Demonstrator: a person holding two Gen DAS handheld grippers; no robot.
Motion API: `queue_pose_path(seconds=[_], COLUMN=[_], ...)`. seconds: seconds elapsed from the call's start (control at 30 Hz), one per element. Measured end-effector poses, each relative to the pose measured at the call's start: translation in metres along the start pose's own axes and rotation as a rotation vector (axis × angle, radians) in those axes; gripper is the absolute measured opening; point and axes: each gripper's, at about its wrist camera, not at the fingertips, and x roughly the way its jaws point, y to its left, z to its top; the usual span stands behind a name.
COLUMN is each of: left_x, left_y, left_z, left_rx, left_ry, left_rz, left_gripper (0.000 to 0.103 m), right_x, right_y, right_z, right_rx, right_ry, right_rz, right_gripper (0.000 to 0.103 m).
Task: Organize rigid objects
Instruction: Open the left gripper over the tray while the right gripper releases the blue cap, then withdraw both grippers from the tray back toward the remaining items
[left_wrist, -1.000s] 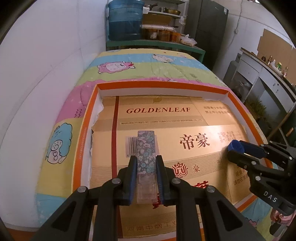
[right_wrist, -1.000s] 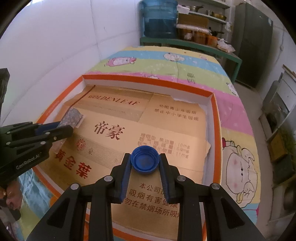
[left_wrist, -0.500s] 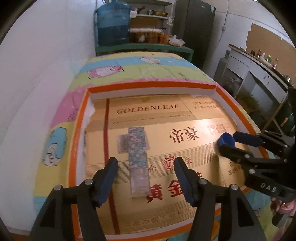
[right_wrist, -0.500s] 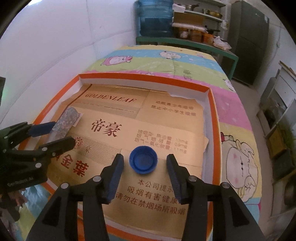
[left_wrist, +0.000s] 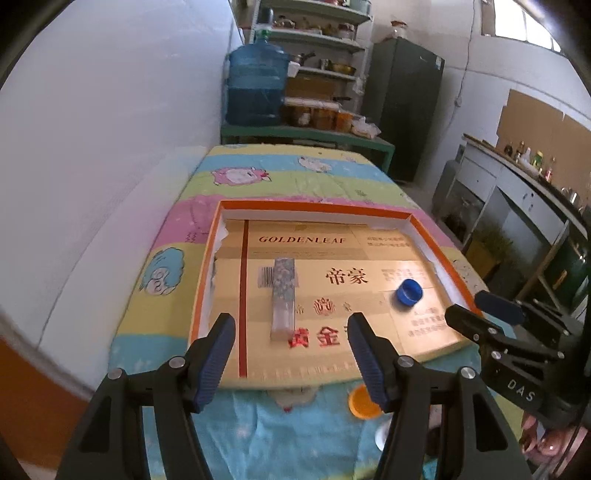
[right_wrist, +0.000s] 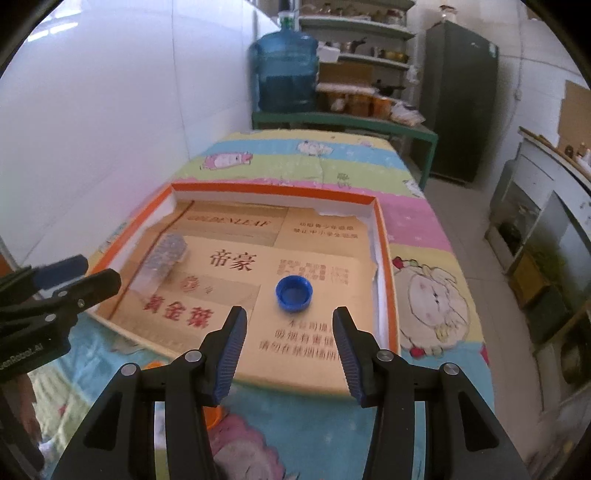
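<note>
Landmark for all positions: the shallow orange-rimmed cardboard tray (left_wrist: 312, 207) lined with gold printed carton, lying on the cartoon-print striped cloth (left_wrist: 236, 184).

Left gripper (left_wrist: 291, 349): jaws are standing wide apart, holding nothing. It is hovering over the tray's near edge, left half. Right gripper (right_wrist: 288, 338): jaws likewise spread wide, empty, hovering over the near edge, right half.

The long flat floral-patterned bar with a clear lower end (left_wrist: 283, 295) is lying flat inside the tray, left of centre. Its long axis is running from the tray's near edge toward the far edge, roughly in line with the left gripper's pointing direction and directly ahead of its jaw gap. It is apart from both fingers.

The round blue plastic bottle cap (right_wrist: 294, 293) is resting open side up inside the tray, right of centre, just ahead of the right gripper's jaw gap and touching neither finger.

Judgement: both items are looking placed. The next targets are probably lying outside the tray, nearer than its front edge: a small round orange cap (left_wrist: 364, 400) is sitting on the cloth just beyond that edge, below the left gripper's right finger. It is showing between the two grippers, closer to the left one by my reading; a white object beside it is too hidden to identify.
</note>
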Motion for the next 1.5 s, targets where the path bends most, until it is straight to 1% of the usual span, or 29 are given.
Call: queue_pose_path(seconds=[0.1, 0.23, 0.5, 0.63, 0.73, 0.83, 1.1, 1.3, 1.5], left_x=[-0.019, -0.039, -0.075, -0.089, -0.1, -0.107, -0.124, -0.134, -0.135], left_y=[-0.001, -0.002, -0.003, -0.004, -0.006, -0.006, -0.009, -0.01, -0.011], left_z=[-0.006, -0.012, -0.022, -0.027, -0.033, -0.036, -0.048, -0.056, -0.066], left_rx=[-0.007, -0.002, -0.02, -0.019, -0.011, -0.006, 0.009, 0.014, 0.016], left_ry=[-0.031, -0.045, -0.074, -0.081, -0.087, -0.088, -0.099, -0.101, -0.089], left_rz=[0.001, 0.018, 0.0, -0.013, 0.002, 0.019, 0.02, 0.015, 0.007], left_gripper=[0.063, 0.063, 0.06, 0.06, 0.059, 0.059, 0.059, 0.059, 0.059], right_x=[-0.025, -0.052, -0.095, -0.109, -0.121, -0.13, -0.153, -0.159, -0.162], right_y=[0.005, 0.011, 0.024, 0.027, 0.031, 0.033, 0.038, 0.042, 0.045], right_z=[-0.009, -0.021, -0.045, -0.052, -0.057, -0.06, -0.07, -0.075, -0.085], right_rx=[0.02, 0.029, 0.051, 0.064, 0.066, 0.061, 0.061, 0.052, 0.057], right_ry=[-0.032, -0.059, -0.073, -0.074, -0.077, -0.082, -0.097, -0.097, -0.088], right_rz=[-0.009, -0.039, -0.057, -0.057, -0.06, -0.062, -0.07, -0.079, -0.071], right_gripper=[0.05, 0.05, 0.05, 0.05, 0.05, 0.05, 0.05, 0.05, 0.05])
